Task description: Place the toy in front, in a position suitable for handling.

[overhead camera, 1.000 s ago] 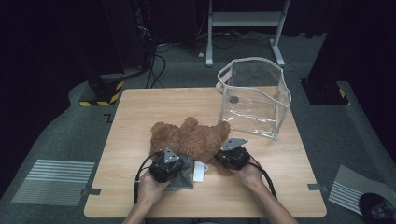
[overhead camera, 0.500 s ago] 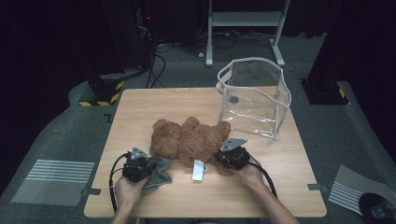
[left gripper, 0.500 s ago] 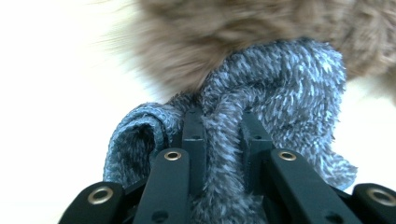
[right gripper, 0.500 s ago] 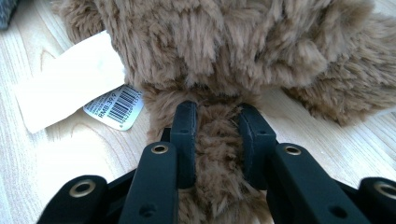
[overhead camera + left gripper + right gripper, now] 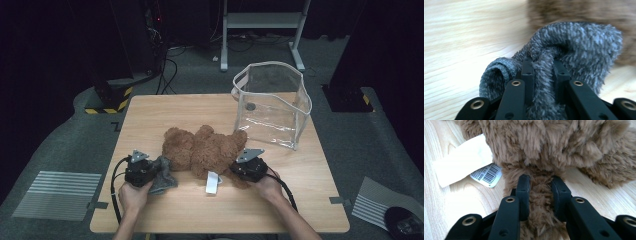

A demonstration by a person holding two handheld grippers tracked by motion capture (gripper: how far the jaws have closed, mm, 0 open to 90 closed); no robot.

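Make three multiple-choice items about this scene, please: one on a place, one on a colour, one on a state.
1. Where does the clear bag stand?
A. far right of the table
B. near left corner
C. on the floor

2. What colour is the fuzzy cloth in the left hand-held gripper?
A. red
B. grey
C. white

3. What is the right hand-held gripper doing?
A. hanging open over bare wood
B. gripping the white tag
C. clamping the brown plush toy

Answers: 1 A, the high view shows it there; 2 B, grey fibres sit between the jaws; 3 C, brown fur is pinched between its pads.

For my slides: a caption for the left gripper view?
Left gripper clamps a fuzzy grey knit garment beside the brown plush toy.
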